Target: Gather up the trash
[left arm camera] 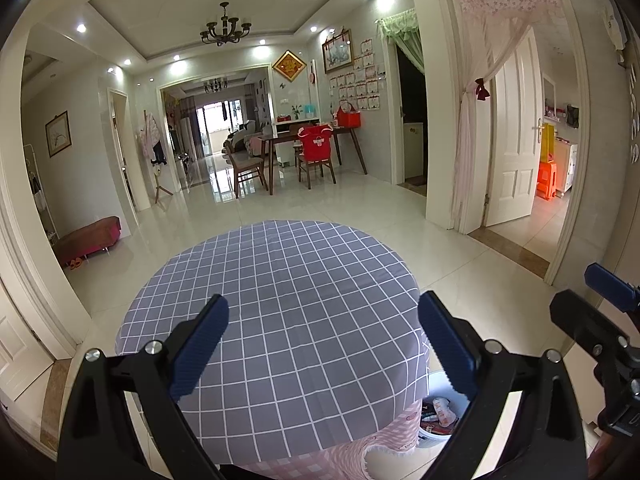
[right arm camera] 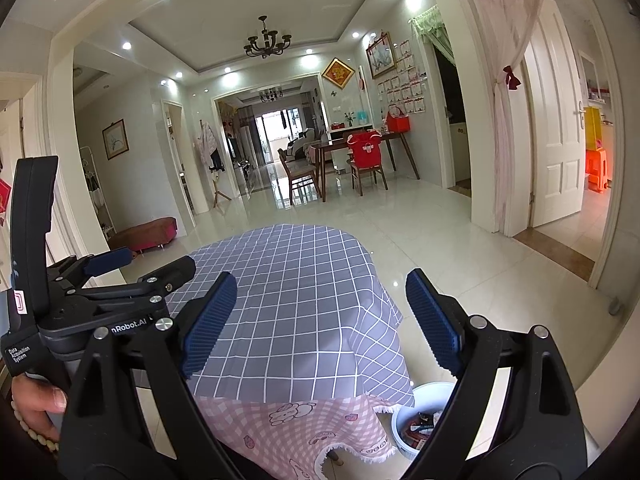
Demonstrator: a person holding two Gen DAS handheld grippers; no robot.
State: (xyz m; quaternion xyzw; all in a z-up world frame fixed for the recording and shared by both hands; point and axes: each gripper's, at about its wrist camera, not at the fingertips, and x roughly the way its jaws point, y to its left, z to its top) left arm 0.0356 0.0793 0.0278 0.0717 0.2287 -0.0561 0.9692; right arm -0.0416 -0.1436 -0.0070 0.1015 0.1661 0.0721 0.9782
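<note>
Both jaws spread wide, left gripper [left arm camera: 320,344] and right gripper [right arm camera: 320,320] holding nothing over the table [left arm camera: 280,280]. Trash sits in the bin [right arm camera: 404,412] below: light, crinkly wrappers probably, so pinch an edge gently.

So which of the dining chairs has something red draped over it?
The chair on the right, its back toward the camera, wears a red cover; the chair left of it is bare wood.
</note>
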